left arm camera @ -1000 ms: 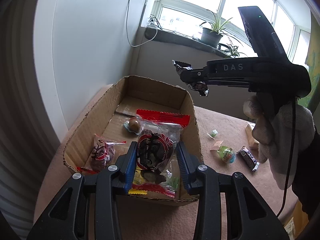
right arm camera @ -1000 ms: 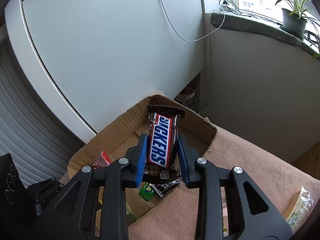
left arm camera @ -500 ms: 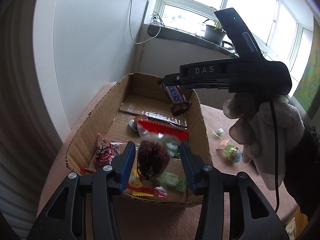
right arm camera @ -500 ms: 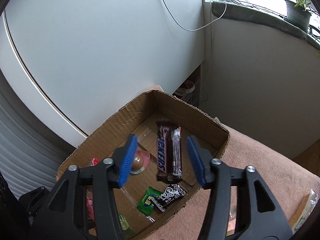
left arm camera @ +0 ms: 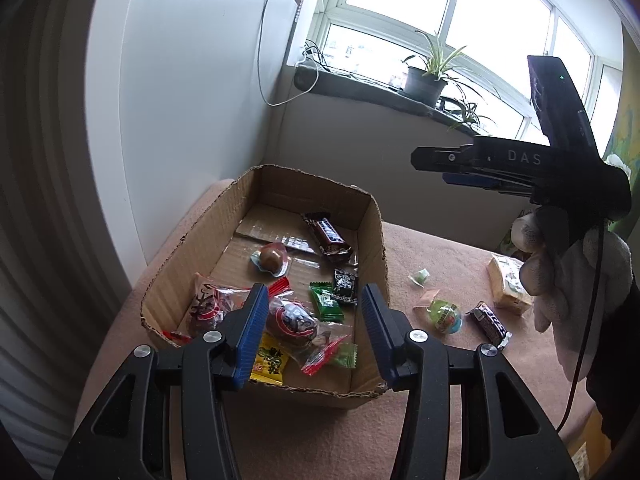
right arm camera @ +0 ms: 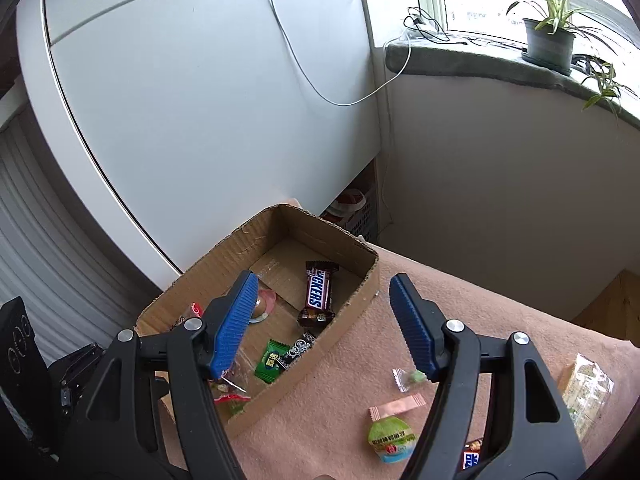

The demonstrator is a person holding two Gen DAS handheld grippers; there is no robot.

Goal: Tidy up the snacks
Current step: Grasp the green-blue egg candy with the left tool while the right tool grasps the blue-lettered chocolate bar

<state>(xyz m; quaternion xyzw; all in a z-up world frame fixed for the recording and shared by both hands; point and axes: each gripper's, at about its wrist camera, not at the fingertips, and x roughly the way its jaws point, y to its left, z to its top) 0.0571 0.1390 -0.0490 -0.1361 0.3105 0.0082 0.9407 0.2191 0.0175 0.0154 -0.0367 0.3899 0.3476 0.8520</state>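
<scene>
Hovering above the cardboard box (right arm camera: 362, 278), the right gripper (right arm camera: 324, 322) is held w/ jaws spread wide, nothing between them; the left gripper (left arm camera: 312, 334) is likewise splayed and empty. The Snickers bar (right arm camera: 319, 295) is seen lying flat inside the box, near its far wall. Loose snacks are left on the tan cloth (right arm camera: 500, 320): a green jelly cup (right arm camera: 392, 438), a small green candy (right arm camera: 412, 378), a clear biscuit pack (right arm camera: 586, 390). All are judged light, crinkly, slippery, so a pinch across the body is favoured, approx. mid-wrapper. The box wall could be clipped.
</scene>
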